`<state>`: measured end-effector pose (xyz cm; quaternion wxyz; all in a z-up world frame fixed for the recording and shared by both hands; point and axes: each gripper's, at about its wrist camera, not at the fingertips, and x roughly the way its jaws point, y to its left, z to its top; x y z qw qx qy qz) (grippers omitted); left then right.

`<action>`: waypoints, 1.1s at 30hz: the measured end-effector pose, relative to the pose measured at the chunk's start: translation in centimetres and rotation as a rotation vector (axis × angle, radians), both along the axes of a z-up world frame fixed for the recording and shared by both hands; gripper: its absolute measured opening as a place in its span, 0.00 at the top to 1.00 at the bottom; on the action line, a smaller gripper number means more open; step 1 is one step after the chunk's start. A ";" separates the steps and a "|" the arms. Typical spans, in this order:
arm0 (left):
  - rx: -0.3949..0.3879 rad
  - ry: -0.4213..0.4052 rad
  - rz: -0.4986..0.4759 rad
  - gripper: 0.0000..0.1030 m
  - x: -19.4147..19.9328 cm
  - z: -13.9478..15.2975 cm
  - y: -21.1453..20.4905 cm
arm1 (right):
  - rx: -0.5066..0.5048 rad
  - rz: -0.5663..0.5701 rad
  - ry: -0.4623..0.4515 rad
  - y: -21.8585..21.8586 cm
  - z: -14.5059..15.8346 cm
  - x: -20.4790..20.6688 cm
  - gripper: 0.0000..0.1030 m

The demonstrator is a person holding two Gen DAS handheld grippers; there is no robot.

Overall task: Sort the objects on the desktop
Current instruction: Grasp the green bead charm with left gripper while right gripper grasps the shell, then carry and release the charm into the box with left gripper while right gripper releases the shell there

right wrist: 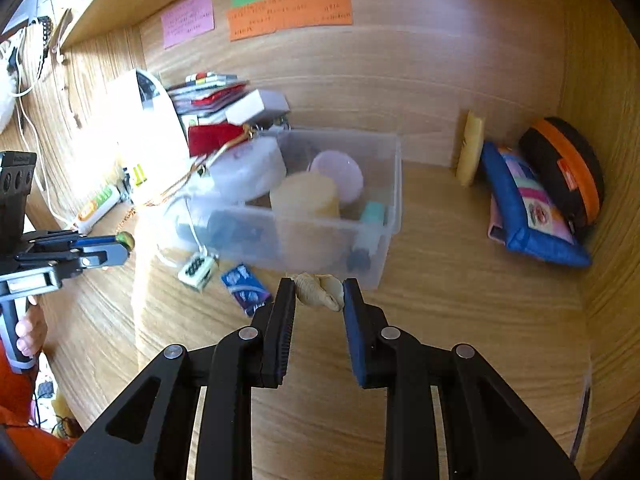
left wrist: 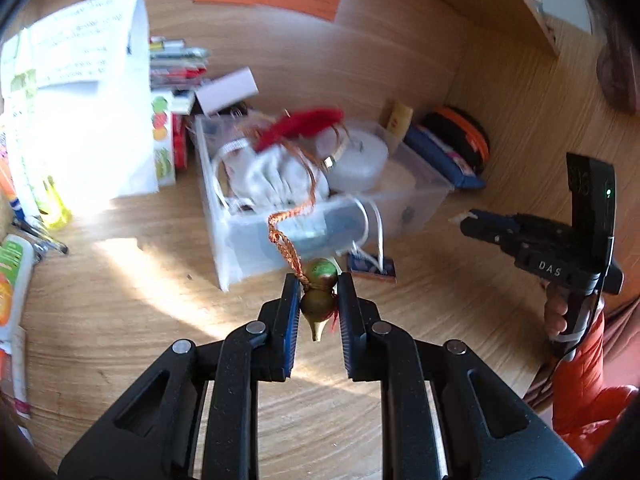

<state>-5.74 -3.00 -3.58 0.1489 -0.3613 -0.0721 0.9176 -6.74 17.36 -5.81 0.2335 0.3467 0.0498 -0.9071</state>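
From the left wrist, the left claw point(left wrist: 319, 300) is clenched on a little gourd charm point(left wrist: 319, 300). Its copper cord point(left wrist: 285, 242) runs up into the clear box point(left wrist: 224, 240), where a red tassel point(left wrist: 302, 126) lies on the pile. I think that if the claw pulls away, the cord could drag things out of the box or tip it. From the right wrist, the right claw point(right wrist: 319, 295) is grasping a pale shell point(right wrist: 319, 292), right in front of the box wall point(right wrist: 394, 184). The shell looks smooth and bumpy, so I think it could slip out and crack on the desk point(right wrist: 460, 300).
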 end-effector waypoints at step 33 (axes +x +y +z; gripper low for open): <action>-0.007 0.032 0.045 0.83 -6.2 0.3 -3.1 | 0.035 -0.063 0.043 -2.4 0.4 -6.1 0.79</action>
